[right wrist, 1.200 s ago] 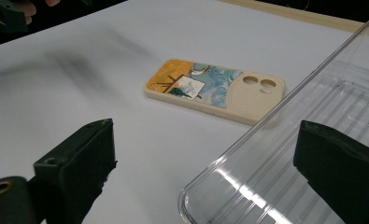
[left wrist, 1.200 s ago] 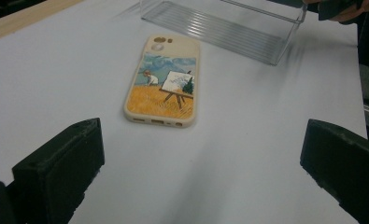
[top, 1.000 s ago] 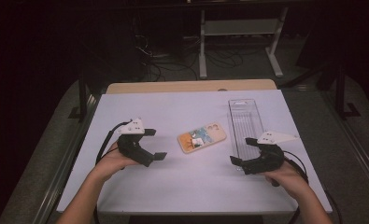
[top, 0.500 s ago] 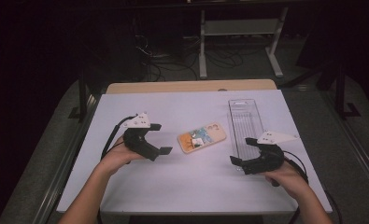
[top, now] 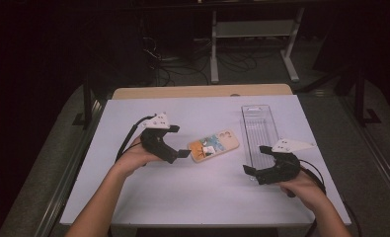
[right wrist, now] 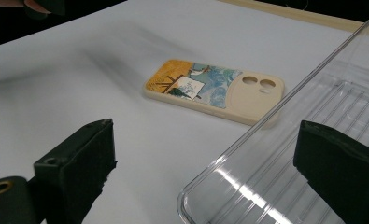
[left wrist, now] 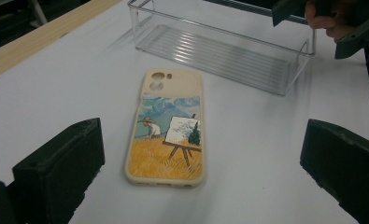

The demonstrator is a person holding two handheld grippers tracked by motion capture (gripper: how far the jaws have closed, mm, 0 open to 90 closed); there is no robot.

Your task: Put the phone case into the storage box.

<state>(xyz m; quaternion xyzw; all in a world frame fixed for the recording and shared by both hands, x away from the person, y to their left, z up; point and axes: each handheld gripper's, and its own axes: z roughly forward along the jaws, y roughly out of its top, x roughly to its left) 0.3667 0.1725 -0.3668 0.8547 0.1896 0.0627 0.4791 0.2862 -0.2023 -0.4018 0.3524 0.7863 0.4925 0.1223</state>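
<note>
— Start at the near edge of the table (top: 148,207). What are the hands doing?

— The right gripper (top: 257,160) sits low near the right edge, jaws spread wide and holding nothing, with the near end of the clear tray (top: 258,129) just in front of it. The left gripper (top: 178,142) is likewise released, empty, and pointed at the phone case (top: 214,145).

— And the case itself?

— Flat on the table around the middle, picture side up (a painter at an easel in a yellow field), apart from both grippers and just beside the tray's left wall. From the left gripper view the case (left wrist: 169,126) lies between the two jaws but ahead of them.

— So which step is this?

— I judge it the approach before a pickup. Nothing is grasped yet.

— Next move?

— Probably the left gripper lowers, straddles the case's near end across its narrow width, and closes. The case lies flat, so the jaws need to get right down to the tabletop. The tray beyond looks like the likely destination.
</note>
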